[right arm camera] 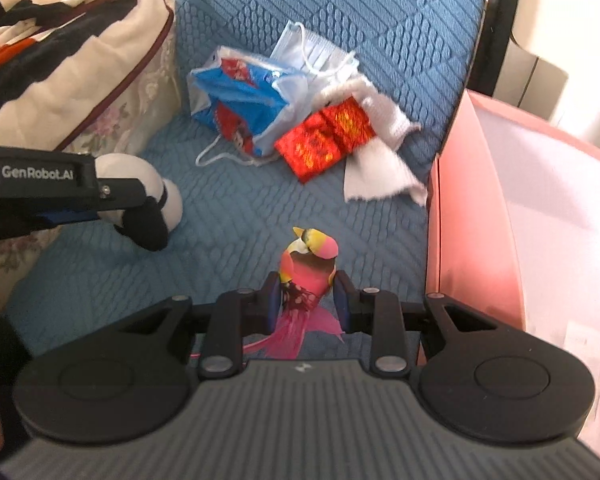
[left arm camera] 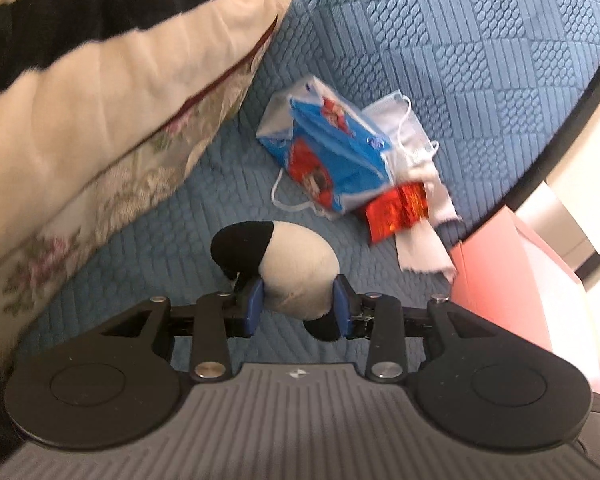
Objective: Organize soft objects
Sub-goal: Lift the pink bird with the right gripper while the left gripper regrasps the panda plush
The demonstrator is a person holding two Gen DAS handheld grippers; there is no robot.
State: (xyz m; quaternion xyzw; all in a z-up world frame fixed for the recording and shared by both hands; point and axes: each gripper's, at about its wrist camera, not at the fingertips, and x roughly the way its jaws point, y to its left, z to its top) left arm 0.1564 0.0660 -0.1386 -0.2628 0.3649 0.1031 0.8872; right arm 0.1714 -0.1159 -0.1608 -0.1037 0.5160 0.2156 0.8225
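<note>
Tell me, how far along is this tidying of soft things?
Nothing looks put away yet. In hand: the left gripper clamps a black-and-white plush toy, the right gripper a pink feathered toy bird. Left on the blue quilted cushion: face masks, a blue printed packet, a shiny red packet, white cloth.

A small panda plush, cream-bodied with black limbs, hangs sideways above the blue quilted seat, pinched at its middle. Off to its right a little pink bird toy, yellow-beaked with spotted wings and feathery pink tail, sits upright in its own grip, head pointing away, near the pink box's wall.
</note>
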